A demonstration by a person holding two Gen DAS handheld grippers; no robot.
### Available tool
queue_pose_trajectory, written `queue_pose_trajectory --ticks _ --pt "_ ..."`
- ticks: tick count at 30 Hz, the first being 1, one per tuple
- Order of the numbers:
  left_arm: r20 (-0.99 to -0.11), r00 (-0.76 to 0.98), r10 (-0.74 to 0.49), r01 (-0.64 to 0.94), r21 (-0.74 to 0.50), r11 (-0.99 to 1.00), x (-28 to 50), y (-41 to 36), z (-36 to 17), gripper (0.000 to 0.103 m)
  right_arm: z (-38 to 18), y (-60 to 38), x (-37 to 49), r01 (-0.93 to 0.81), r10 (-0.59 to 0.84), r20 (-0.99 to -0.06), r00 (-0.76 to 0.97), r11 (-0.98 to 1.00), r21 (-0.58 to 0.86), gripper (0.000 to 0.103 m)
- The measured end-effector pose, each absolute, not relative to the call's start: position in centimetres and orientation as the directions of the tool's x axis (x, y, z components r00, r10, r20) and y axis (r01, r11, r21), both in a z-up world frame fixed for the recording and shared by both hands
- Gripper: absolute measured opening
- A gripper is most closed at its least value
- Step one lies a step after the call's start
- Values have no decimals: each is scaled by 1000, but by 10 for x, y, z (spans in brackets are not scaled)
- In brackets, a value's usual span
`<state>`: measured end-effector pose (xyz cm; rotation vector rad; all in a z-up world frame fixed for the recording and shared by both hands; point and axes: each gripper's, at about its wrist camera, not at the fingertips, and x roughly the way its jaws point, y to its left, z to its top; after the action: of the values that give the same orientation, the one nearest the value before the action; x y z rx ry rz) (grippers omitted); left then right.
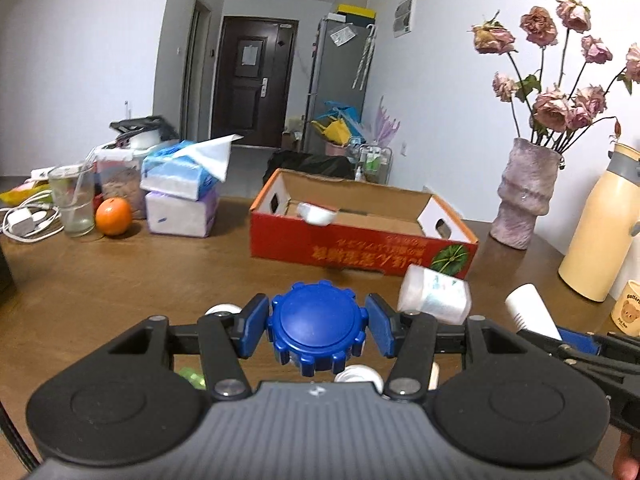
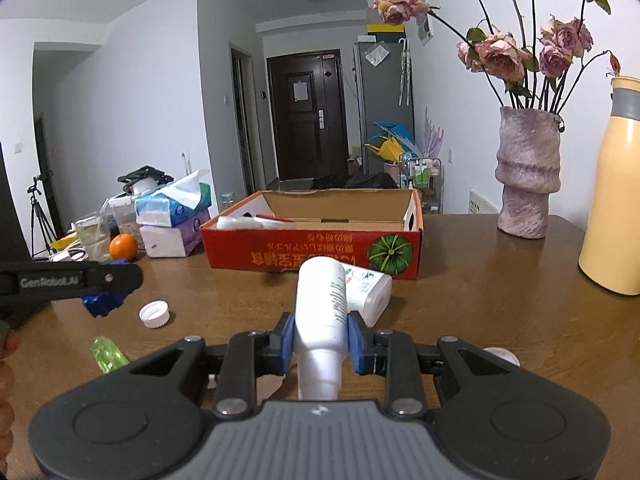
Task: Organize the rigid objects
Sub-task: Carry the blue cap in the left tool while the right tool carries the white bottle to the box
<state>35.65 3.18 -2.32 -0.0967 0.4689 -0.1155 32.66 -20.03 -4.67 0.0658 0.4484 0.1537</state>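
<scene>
Gripping white bottle [image 2: 325, 312], its cap end hidden.

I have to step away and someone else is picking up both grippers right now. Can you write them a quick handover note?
Left gripper: shut on the blue cap, held above the table.
Right gripper: shut on the white bottle, base pointing toward the box.
The red cardboard box sits ahead and already holds at least one white item.
Left on the table: a second white bottle lying on its side before the box, a white cap, a green piece.
Next, probably: put both held items in the box, then collect the rest.
</scene>
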Motion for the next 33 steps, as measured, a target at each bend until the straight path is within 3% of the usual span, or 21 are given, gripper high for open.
queue_pose_trajectory --ticks 19,33 --pt "-387 910 -149 109 -124 986 402 -8 8 55 -18 -204 373 -101 146 -369 918 985 139 27" --pt "-380 912 -151 107 -135 985 459 -19 12 55 -17 -206 427 -69 131 -390 911 983 168 27"
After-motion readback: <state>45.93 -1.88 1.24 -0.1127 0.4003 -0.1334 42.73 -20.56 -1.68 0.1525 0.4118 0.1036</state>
